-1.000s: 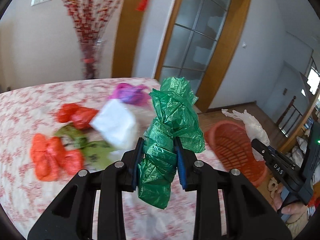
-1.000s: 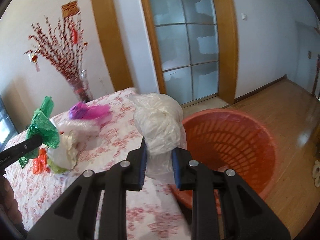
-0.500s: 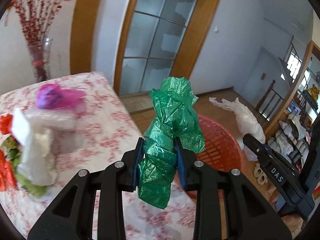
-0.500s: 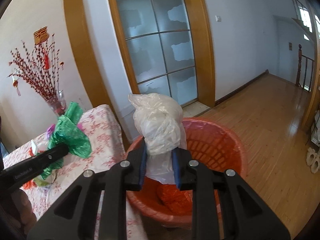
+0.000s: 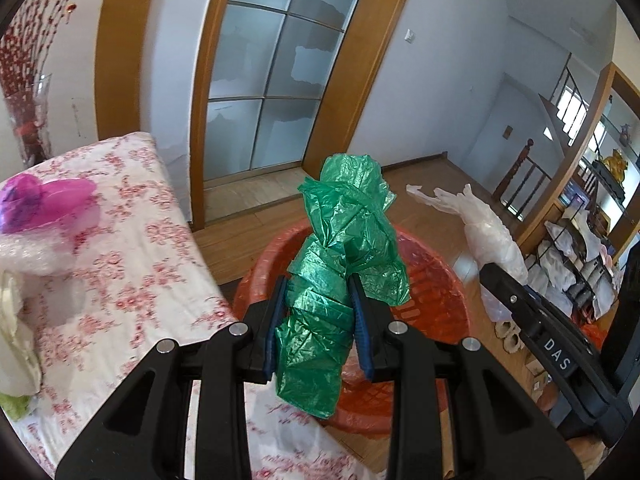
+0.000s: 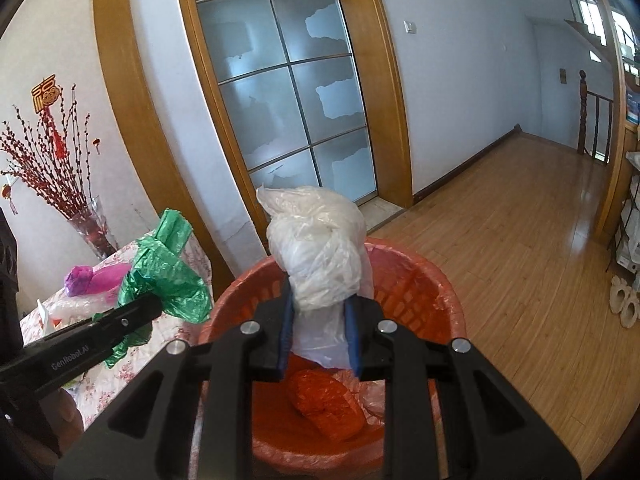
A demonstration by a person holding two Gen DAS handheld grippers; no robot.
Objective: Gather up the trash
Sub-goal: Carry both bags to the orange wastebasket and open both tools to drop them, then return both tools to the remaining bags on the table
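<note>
The wide mouth of the round orange-red slatted plastic basket [image 6: 420, 284] is left open from above; its bottom is partly taken up by a crumpled orange plastic bag [image 6: 326, 404]; on its left side the basket is closely flanked by the edge of the table covered in a white cloth with red flowers [image 5: 132, 264]; to its right, bare wooden floor [image 6: 516, 248] is seen; the far side is closed off by the frosted-glass door in a wooden frame [image 6: 288, 92].

A table [image 5: 132, 264] under a white cloth printed with red flowers bears a purple bag [image 5: 36, 200], a clear bubble-wrap bundle [image 5: 36, 248] just below it, and a whitish bag [image 5: 16, 340] at the left edge; beside the table, a red basket [image 6: 436, 280] stands on the wooden floor [image 6: 520, 240]; a crumpled red bag [image 6: 326, 404] lies inside.
</note>
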